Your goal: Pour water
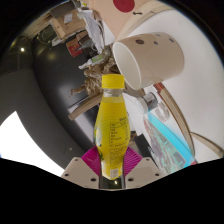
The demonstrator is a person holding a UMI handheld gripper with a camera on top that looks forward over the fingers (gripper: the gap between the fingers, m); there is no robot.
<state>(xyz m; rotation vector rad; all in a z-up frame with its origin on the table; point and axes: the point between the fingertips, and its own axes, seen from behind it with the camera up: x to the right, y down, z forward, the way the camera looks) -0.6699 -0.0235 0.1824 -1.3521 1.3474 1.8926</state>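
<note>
A clear bottle of yellow liquid (112,120) with a yellow cap stands between my fingers, its top tipped toward a white cup. My gripper (111,160) is shut on the bottle's lower half, with the pink pads (92,159) pressed against both sides. The white cup (150,58) lies just beyond the bottle's cap, its mouth facing left and down toward the cap. The view is tilted, so the bottle is lifted off the white table (30,140).
A dark round surface (50,85) lies left of the bottle. A light blue item (165,140) lies to the right of the bottle. Cluttered shelves and objects (90,35) show in the background.
</note>
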